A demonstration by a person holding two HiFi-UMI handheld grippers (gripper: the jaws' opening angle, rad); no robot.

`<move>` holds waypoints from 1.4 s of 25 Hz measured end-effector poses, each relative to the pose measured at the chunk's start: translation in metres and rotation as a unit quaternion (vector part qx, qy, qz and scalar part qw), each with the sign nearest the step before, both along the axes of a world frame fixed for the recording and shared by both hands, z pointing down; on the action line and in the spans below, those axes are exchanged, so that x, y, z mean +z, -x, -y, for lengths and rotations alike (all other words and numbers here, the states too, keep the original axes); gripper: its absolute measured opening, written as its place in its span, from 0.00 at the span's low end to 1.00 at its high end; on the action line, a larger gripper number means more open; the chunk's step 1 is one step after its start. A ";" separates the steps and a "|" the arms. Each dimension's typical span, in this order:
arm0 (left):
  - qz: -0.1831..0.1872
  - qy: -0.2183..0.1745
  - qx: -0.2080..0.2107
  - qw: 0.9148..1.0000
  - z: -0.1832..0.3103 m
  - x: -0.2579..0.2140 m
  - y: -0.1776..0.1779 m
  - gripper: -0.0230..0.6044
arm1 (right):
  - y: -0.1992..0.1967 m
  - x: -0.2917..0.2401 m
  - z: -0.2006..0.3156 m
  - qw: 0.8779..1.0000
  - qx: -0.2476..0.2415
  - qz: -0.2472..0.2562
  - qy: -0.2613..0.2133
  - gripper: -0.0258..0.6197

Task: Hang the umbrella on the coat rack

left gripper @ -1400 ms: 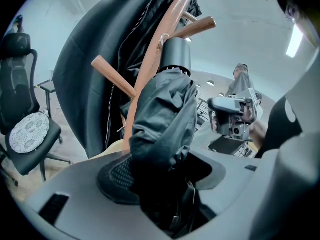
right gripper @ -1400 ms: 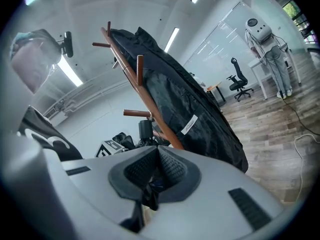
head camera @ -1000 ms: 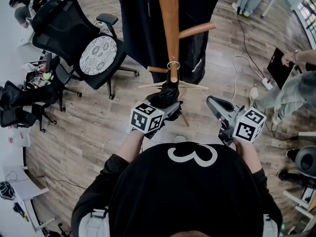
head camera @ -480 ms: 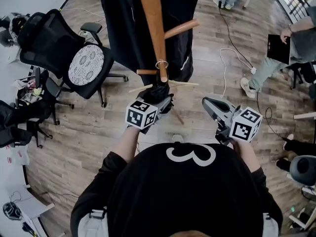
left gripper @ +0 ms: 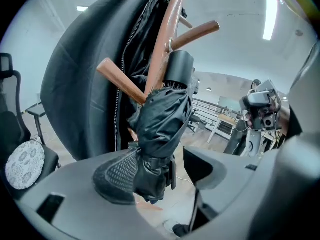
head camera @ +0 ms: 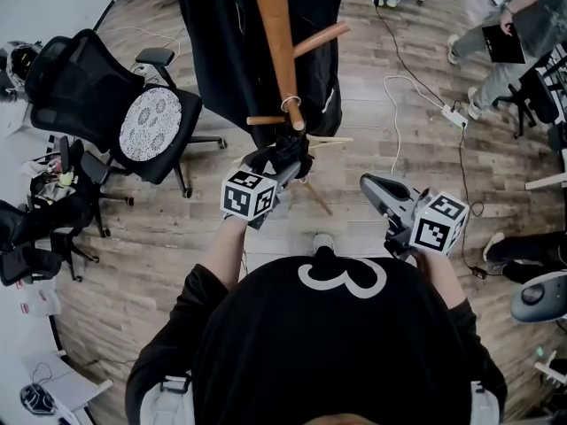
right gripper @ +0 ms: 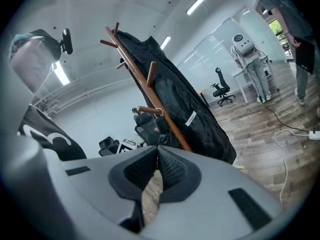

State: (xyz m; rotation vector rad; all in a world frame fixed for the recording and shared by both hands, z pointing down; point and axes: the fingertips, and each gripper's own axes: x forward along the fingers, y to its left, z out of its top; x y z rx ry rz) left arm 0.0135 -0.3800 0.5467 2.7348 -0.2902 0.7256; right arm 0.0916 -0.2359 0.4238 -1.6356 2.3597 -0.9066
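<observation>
The umbrella point(left gripper: 162, 129), judged light and soft over a stiff core, is best taken at its strapped waist, between the left gripper's point(left gripper: 160, 176) parted fingers; the right gripper's point(right gripper: 156, 169) are pressed together.

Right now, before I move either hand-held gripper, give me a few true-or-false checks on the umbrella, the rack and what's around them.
1. The folded umbrella stands between the jaws of the left hand-held gripper. True; it rests against one pad, with a gap at the other jaw.
2. The right hand-held gripper grips the umbrella too. False: its jaws are together on nothing.
3. A black coat hangs on the coat rack. True.
4. The office chair stands right of the rack. False: in the head view it is at the left.
</observation>
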 end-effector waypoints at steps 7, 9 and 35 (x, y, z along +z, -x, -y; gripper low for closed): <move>-0.005 -0.007 0.013 1.000 -0.020 -0.014 0.041 0.50 | 0.041 -0.005 -0.027 1.000 0.021 0.000 -0.009 0.08; -0.004 -0.003 0.014 1.000 -0.029 -0.020 0.056 0.50 | 0.054 -0.007 -0.034 0.999 0.029 0.002 -0.014 0.08; -0.193 0.075 0.156 0.966 -0.217 -0.171 0.224 0.10 | 0.239 -0.037 -0.121 0.997 0.036 -0.018 -0.070 0.08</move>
